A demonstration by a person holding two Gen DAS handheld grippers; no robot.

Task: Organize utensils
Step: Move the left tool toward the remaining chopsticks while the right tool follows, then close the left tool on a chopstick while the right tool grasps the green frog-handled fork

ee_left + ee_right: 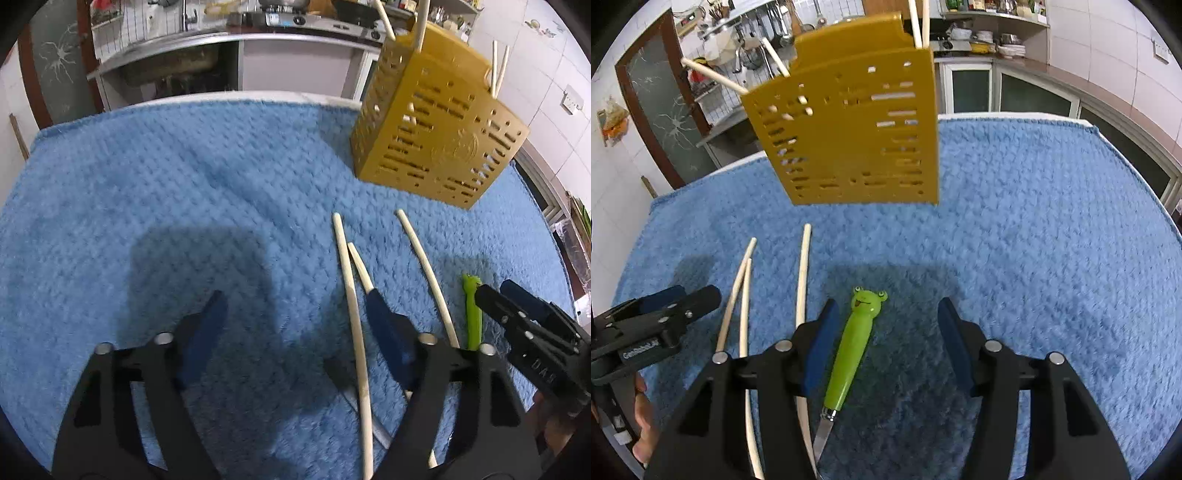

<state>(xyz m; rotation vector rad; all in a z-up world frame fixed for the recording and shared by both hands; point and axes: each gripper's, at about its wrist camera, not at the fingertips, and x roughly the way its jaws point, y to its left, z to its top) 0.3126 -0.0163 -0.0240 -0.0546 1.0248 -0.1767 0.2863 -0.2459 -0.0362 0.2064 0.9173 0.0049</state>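
Three pale wooden chopsticks lie on a blue towel [147,184] in front of a yellow slotted utensil holder [436,129] that has several chopsticks standing in it. My left gripper [293,308] is open just above the towel. One chopstick [351,295] lies between its fingers near the right pad, a second chopstick [360,267] runs under that pad, and the third chopstick [428,273] lies outside it. A knife with a green frog handle [857,347] lies between the fingers of my open right gripper [886,314], close to the left pad, with no pad pressing on it.
The right gripper [495,290] shows at the edge of the left wrist view, and the left gripper [698,295] with a hand [642,424] in the right wrist view. The holder [849,129] stands mid-towel. Kitchen counter, stove and cabinets lie beyond the towel's far edge.
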